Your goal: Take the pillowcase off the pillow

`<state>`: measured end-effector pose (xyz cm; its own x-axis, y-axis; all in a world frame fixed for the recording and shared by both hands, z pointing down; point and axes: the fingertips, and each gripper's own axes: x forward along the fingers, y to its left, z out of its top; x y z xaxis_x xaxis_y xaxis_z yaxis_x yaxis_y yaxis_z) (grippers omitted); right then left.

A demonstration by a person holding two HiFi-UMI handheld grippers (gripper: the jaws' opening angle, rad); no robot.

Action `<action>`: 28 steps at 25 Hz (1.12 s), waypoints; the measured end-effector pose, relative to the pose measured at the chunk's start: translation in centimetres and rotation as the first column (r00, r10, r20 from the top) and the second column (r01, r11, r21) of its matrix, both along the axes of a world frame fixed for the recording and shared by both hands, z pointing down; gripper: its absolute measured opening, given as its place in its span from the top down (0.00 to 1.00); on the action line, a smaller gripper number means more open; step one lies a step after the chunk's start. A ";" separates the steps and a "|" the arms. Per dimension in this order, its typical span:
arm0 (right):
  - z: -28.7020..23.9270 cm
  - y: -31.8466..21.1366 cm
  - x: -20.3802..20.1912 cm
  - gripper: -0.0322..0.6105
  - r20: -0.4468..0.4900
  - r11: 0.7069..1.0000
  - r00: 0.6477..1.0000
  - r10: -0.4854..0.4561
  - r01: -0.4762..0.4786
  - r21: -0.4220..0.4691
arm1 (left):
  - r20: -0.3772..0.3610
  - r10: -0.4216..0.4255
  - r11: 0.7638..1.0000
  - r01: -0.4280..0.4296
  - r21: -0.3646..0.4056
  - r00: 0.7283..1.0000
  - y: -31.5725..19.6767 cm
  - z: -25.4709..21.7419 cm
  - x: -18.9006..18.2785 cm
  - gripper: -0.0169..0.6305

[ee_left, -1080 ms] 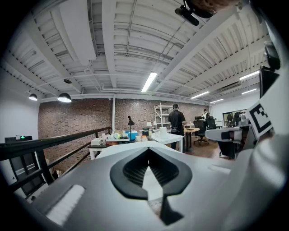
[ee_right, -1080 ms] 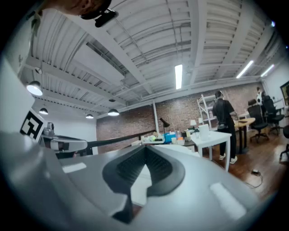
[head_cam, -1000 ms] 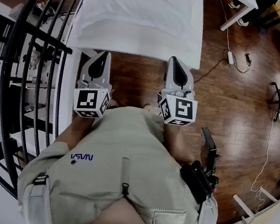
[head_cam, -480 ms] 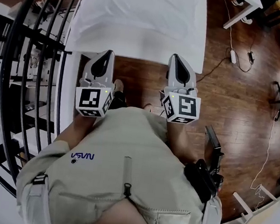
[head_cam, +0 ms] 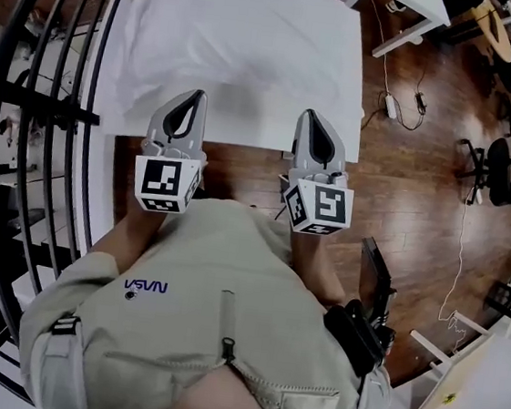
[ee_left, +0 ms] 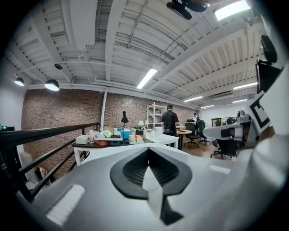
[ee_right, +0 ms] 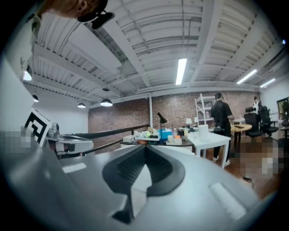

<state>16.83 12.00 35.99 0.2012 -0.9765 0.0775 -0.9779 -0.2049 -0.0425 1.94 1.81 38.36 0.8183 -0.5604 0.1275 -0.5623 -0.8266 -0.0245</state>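
Observation:
A white pillow in its pillowcase (head_cam: 246,47) lies flat on a white table (head_cam: 107,109) straight ahead in the head view. My left gripper (head_cam: 193,95) is shut and empty, and its tips reach over the table's near edge at the pillow's left front. My right gripper (head_cam: 308,113) is shut too and holds nothing, with its tips over the near edge at the pillow's right front. In the left gripper view the left gripper (ee_left: 148,149) points level across the room, as does the right gripper (ee_right: 145,147) in the right gripper view. Only a white sliver shows between each pair of pads.
A black railing (head_cam: 31,82) runs along the left. Another white table (head_cam: 415,6) stands at the back right, with cables (head_cam: 400,101) on the wood floor and office chairs (head_cam: 507,173) further right. A person (ee_left: 170,122) stands by distant desks.
Both grippers have moved forward to the table, from over the floor to over its near edge. The whole pillow has come into view. The jaws stay shut.

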 end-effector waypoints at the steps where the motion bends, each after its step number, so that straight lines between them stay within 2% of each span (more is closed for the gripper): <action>1: -0.1 -1.0 0.0 0.95 0.000 1.000 1.000 0.010 -0.010 -0.006 | 0.000 0.015 1.000 -0.015 0.001 1.000 -1.1 -0.1 0.2 0.96; 4: -0.3 -3.9 -0.5 0.95 -0.010 1.000 1.000 0.025 -0.025 -0.017 | -0.007 0.040 0.999 -0.040 -0.003 0.999 -4.0 0.0 -0.2 0.96; 9: -1.0 -6.7 -0.8 0.95 -0.057 0.999 0.998 0.020 -0.021 -0.025 | -0.021 0.015 1.000 -0.016 -0.018 1.000 -6.4 0.6 -1.9 0.96; 13: -1.5 -9.4 -1.4 0.95 -0.076 0.999 0.996 -0.053 0.052 -0.014 | 0.002 -0.034 0.999 0.034 -0.033 0.999 -7.3 1.3 -3.0 0.96; 16: -1.9 -12.0 -1.6 0.95 -0.064 0.992 0.990 -0.129 0.130 0.006 | 0.007 -0.093 0.996 0.093 -0.013 0.996 -8.1 0.4 -3.2 0.96; 20: -1.6 -15.7 -2.6 0.95 -0.048 0.967 0.966 -0.253 0.254 0.017 | 0.032 -0.191 0.981 0.191 -0.002 0.981 -9.7 0.3 -3.5 0.96; 24: -0.9 -18.1 -3.4 0.95 -0.056 0.927 0.926 -0.373 0.374 0.007 | 0.066 -0.284 0.958 0.286 -0.023 0.956 -11.4 1.5 -3.6 0.96; 28: -0.1 -19.8 -3.7 0.95 -0.044 0.895 0.894 -0.446 0.447 0.003 | 0.105 -0.348 0.936 0.351 -0.014 0.932 -12.1 1.8 -4.1 0.96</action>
<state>13.09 -7.76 35.89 -0.2531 -0.9652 0.0656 -0.9673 0.2537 0.0004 -2.20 -10.32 40.18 0.5535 -0.8031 0.2208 -0.8120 -0.5793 -0.0714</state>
